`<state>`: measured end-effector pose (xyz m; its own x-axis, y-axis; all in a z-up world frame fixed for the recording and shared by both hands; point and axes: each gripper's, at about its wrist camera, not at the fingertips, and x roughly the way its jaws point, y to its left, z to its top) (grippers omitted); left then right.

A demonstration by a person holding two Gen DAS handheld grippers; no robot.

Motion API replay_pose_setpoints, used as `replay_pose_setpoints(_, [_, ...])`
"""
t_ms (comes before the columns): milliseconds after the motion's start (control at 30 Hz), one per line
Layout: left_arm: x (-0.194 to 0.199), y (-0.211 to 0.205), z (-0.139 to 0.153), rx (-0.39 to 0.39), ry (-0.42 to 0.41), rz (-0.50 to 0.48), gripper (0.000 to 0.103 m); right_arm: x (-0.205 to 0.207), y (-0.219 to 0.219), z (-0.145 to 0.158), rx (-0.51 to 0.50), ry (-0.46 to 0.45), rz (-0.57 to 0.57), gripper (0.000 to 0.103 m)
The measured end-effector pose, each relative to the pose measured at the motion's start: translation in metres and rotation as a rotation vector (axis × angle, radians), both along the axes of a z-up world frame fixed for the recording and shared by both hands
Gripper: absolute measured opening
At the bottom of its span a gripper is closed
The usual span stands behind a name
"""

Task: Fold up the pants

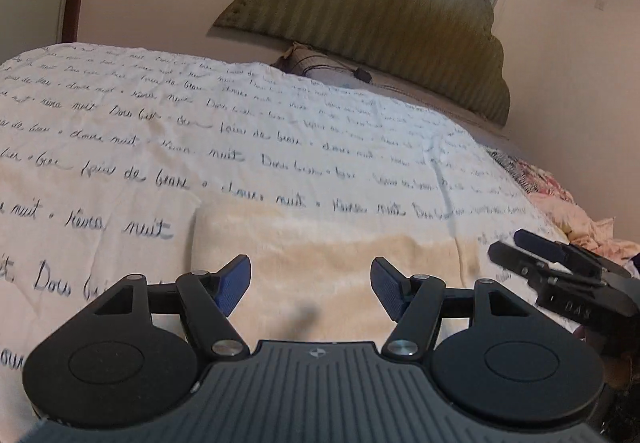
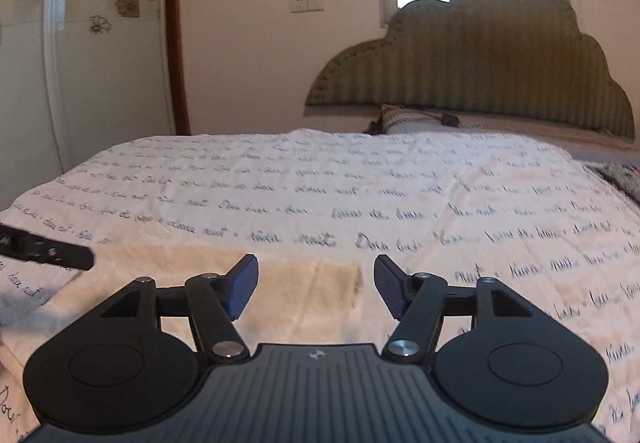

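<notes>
**Both grippers open above the folded cream pants on the bed**

You are holding two grippers over a bed covered by a white bedspread [image 1: 280,131] printed with lines of dark handwriting. The pants [image 1: 328,263], a pale cream, soft-looking fabric, lie flat on the bedspread near the bed's near edge, in a compact rectangle with straight left and far edges. That tidy shape suggests the folding is well along, perhaps finished.

Your left gripper [image 1: 311,285] has its blue-padded jaws standing apart with nothing between them; only the cream cloth shows below the gap. It appears to hover over the left half of the rectangle. Your right gripper [image 2: 315,285] is likewise spread and empty, over the pants' right end, where a darker crease marks the fabric's edge. In the left wrist view the right gripper appears at the right side, tilted.

Neither set of pads presses on cloth. Judging from this, both jaws are parted so the fabric lies undisturbed.

At the head of the bed stand an olive scalloped headboard [image 2: 480,59] and a pillow [image 2: 408,119].
</notes>
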<state>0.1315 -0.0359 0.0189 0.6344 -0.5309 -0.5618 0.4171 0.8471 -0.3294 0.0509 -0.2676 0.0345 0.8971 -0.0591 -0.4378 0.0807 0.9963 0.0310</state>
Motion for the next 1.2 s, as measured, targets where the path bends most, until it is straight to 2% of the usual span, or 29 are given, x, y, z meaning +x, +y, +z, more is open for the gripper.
replay_pose_setpoints(100, [0.039, -0.013, -0.006, -0.005, 0.079, -0.001, 0.069, 0.034, 0.024, 0.003, -0.064, 0.014, 0.126, 0.063])
replay_pose_setpoints(167, [0.063, -0.018, -0.020, 0.014, 0.154, 0.028, 0.069, 0.056, 0.035, -0.007, -0.064, 0.070, 0.193, 0.063])
replay_pose_setpoints(233, [0.078, -0.019, -0.037, 0.033, 0.211, 0.029, 0.068, 0.074, 0.037, -0.026, -0.083, 0.154, 0.191, 0.062])
replay_pose_setpoints(267, [0.078, -0.019, -0.042, 0.036, 0.204, 0.019, 0.068, 0.080, 0.035, -0.039, -0.110, 0.193, 0.161, 0.062])
replay_pose_setpoints(300, [0.074, -0.019, -0.041, 0.049, 0.178, 0.004, 0.068, 0.082, 0.029, -0.050, -0.104, 0.196, 0.156, 0.063])
replay_pose_setpoints(333, [0.067, -0.019, -0.038, 0.069, 0.146, -0.011, 0.068, 0.078, 0.020, -0.054, -0.045, 0.172, 0.159, 0.063])
replay_pose_setpoints(400, [0.046, -0.015, -0.028, 0.097, 0.063, -0.020, 0.068, 0.069, 0.011, -0.054, 0.013, 0.146, 0.143, 0.063])
replay_pose_setpoints(467, [0.021, -0.006, -0.021, 0.084, -0.009, -0.051, 0.069, 0.055, 0.013, -0.047, -0.035, 0.127, 0.095, 0.063])
replay_pose_setpoints(533, [-0.003, 0.001, -0.020, 0.077, -0.037, -0.103, 0.071, 0.036, 0.018, -0.035, -0.069, 0.085, 0.058, 0.064])
replay_pose_setpoints(600, [-0.025, 0.005, -0.026, 0.097, -0.048, -0.152, 0.071, 0.012, 0.021, -0.027, -0.030, 0.041, 0.106, 0.065])
replay_pose_setpoints(667, [-0.043, 0.002, -0.042, 0.171, -0.024, -0.202, 0.071, -0.001, 0.026, -0.032, -0.012, 0.082, 0.164, 0.065])
replay_pose_setpoints(700, [-0.051, -0.003, -0.051, 0.223, -0.040, -0.222, 0.072, -0.003, 0.030, -0.041, -0.046, 0.132, 0.169, 0.065])
replay_pose_setpoints(733, [-0.062, -0.007, -0.056, 0.270, -0.107, -0.233, 0.073, -0.004, 0.035, -0.053, -0.106, 0.168, 0.165, 0.067])
replay_pose_setpoints(767, [-0.075, -0.011, -0.061, 0.324, -0.186, -0.239, 0.073, -0.008, 0.037, -0.062, -0.128, 0.159, 0.160, 0.069])
replay_pose_setpoints(800, [-0.083, -0.016, -0.061, 0.360, -0.226, -0.231, 0.072, -0.012, 0.035, -0.065, -0.108, 0.139, 0.150, 0.070])
replay_pose_setpoints(867, [-0.092, -0.017, -0.051, 0.367, -0.248, -0.236, 0.072, -0.017, 0.033, -0.058, -0.094, 0.148, 0.118, 0.070])
replay_pose_setpoints(933, [-0.098, -0.010, -0.044, 0.317, -0.248, -0.278, 0.073, -0.031, 0.040, -0.046, -0.130, 0.110, 0.094, 0.071])
replay_pose_setpoints(1000, [-0.103, -0.010, -0.048, 0.336, -0.244, -0.300, 0.075, -0.046, 0.048, -0.040, -0.130, 0.086, 0.147, 0.071])
replay_pose_setpoints(1067, [-0.107, -0.011, -0.060, 0.356, -0.236, -0.307, 0.076, -0.049, 0.055, -0.049, -0.145, 0.161, 0.182, 0.070])
replay_pose_setpoints(1100, [-0.110, -0.009, -0.062, 0.347, -0.247, -0.297, 0.076, -0.053, 0.056, -0.055, -0.151, 0.171, 0.179, 0.070])
replay_pose_setpoints(1200, [-0.114, -0.007, -0.060, 0.344, -0.253, -0.293, 0.076, -0.063, 0.046, -0.056, -0.083, 0.192, 0.178, 0.071])
